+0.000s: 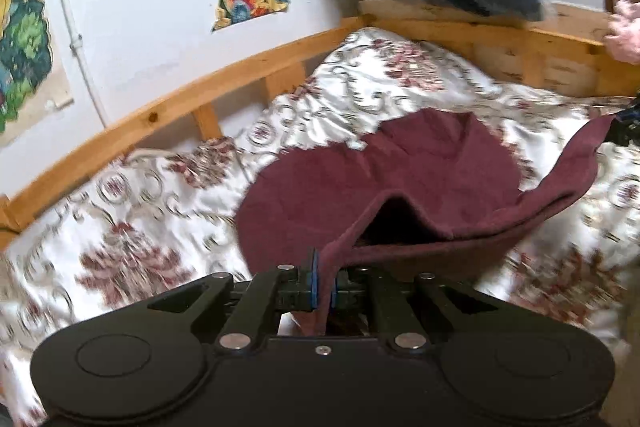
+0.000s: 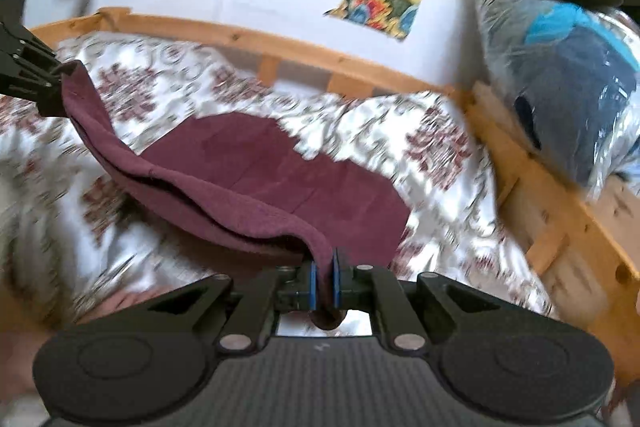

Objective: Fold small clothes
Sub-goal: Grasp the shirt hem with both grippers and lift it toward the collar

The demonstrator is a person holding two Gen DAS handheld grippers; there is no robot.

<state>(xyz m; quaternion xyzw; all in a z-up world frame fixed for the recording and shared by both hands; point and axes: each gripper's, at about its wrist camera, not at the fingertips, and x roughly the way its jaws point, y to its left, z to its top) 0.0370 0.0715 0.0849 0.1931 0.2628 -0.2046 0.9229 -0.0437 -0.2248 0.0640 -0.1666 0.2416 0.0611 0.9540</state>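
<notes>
Left wrist view shows the left claw (image 1: 324,277) and right claw (image 2: 325,277) each pinching a corner of the maroon cloth (image 1: 420,179), its far half on the bed (image 1: 160,227); thin grips could slip, dropping the fold crooked.

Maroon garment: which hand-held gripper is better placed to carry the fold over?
Neither clearly. The left hand-held gripper and the right hand-held gripper each pinch a near corner of the maroon garment, lifted alike; likely both move together.
</notes>
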